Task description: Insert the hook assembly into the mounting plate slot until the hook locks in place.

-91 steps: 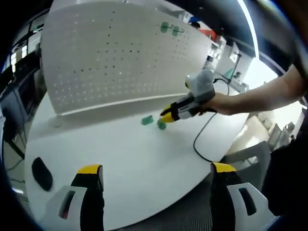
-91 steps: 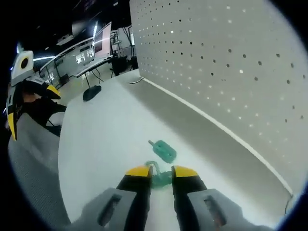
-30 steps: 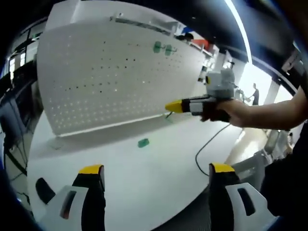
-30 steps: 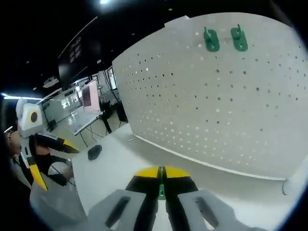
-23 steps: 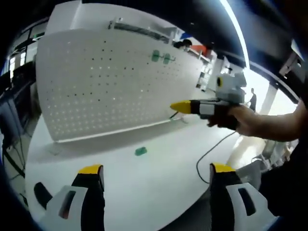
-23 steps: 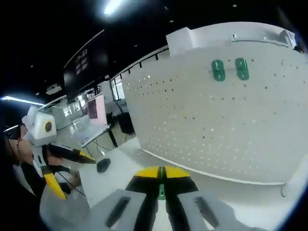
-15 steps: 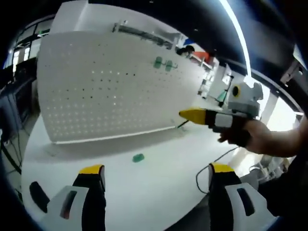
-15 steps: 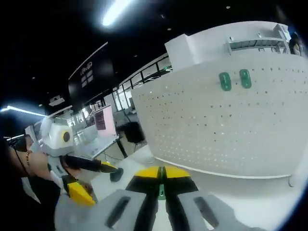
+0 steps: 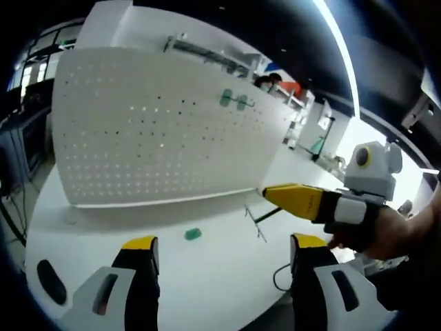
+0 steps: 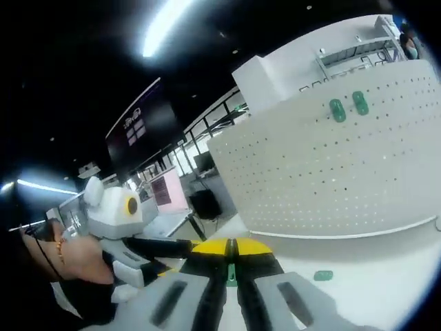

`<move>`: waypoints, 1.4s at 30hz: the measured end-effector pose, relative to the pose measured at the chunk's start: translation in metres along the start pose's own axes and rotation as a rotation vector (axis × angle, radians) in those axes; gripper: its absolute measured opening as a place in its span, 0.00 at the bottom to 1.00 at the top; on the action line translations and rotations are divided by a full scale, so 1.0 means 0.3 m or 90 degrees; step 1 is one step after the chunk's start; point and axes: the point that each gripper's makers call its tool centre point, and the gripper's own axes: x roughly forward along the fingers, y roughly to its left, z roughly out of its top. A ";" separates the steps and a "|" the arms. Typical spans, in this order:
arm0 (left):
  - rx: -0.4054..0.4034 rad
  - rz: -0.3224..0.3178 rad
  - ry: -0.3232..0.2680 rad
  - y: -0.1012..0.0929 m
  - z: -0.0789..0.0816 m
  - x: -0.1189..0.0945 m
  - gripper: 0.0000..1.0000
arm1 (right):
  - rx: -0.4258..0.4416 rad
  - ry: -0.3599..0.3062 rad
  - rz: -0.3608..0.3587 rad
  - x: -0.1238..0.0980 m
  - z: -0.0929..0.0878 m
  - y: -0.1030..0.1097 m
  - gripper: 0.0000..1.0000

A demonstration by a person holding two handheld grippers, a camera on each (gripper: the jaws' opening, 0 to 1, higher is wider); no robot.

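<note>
a white pegboard panel [image 9: 158,131] stands across the upper half of the left gripper view, on the far edge of a white surface [image 9: 213,269]; in the right gripper view the same panel [image 10: 331,179] fills the right side. compared with three seconds ago, when the right gripper sat low over two green pieces on the surface, it is now lifted clear and has drifted to the right edge of the left gripper view. two green hooks [image 9: 233,101] hang side by side on the panel at upper centre of the left gripper view, long axes running up the board; they appear again at upper right of the right gripper view [image 10: 348,106]. the right gripper [image 9: 269,192] comes in from the right of the left gripper view, held in a hand [image 9: 375,231], its yellow-tipped jaws closed to a thin gap on a green hook piece [image 10: 231,270], seen edge-on between them at bottom centre of the right gripper view. the left gripper [image 9: 220,245] shows at the bottom of its own view, jaws spread wide with nothing between them. one small green piece [image 9: 193,234] lies flat on the surface at lower centre, below the panel. a dark oval object [image 9: 49,281] lies at lower left.
</note>
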 end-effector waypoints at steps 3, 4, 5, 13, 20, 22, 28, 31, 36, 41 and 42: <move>-0.037 -0.021 -0.013 -0.021 0.012 0.000 0.73 | 0.008 -0.008 0.004 0.003 0.010 0.017 0.00; -0.038 -0.021 -0.015 -0.020 0.015 -0.001 0.69 | 0.011 -0.012 0.004 0.004 0.015 0.021 0.00; -0.037 -0.021 -0.018 -0.021 0.017 -0.001 0.66 | 0.007 -0.013 0.004 0.004 0.018 0.025 0.00; -0.079 -0.066 -0.053 -0.065 0.044 -0.002 0.42 | -0.004 -0.029 0.009 0.012 0.036 0.056 0.00; -0.098 -0.066 -0.077 -0.064 0.070 -0.012 0.24 | -0.003 -0.041 0.012 0.016 0.045 0.077 0.00; -0.098 -0.069 -0.077 -0.067 0.072 -0.012 0.19 | -0.002 -0.046 0.013 0.014 0.050 0.081 0.00; -0.106 -0.078 -0.073 -0.078 0.064 -0.011 0.12 | -0.006 -0.055 0.012 0.011 0.057 0.085 0.00; -0.108 -0.079 -0.066 -0.083 0.053 -0.008 0.10 | -0.009 -0.054 0.013 0.011 0.054 0.088 0.00; -0.119 -0.085 -0.067 -0.088 0.053 -0.011 0.05 | -0.010 -0.054 0.014 0.011 0.052 0.092 0.00; -0.127 -0.093 -0.063 -0.087 0.055 -0.014 0.04 | -0.009 -0.054 0.020 0.012 0.051 0.097 0.00; -0.131 -0.094 -0.062 -0.082 0.057 -0.017 0.04 | -0.007 -0.054 0.023 0.013 0.051 0.100 0.00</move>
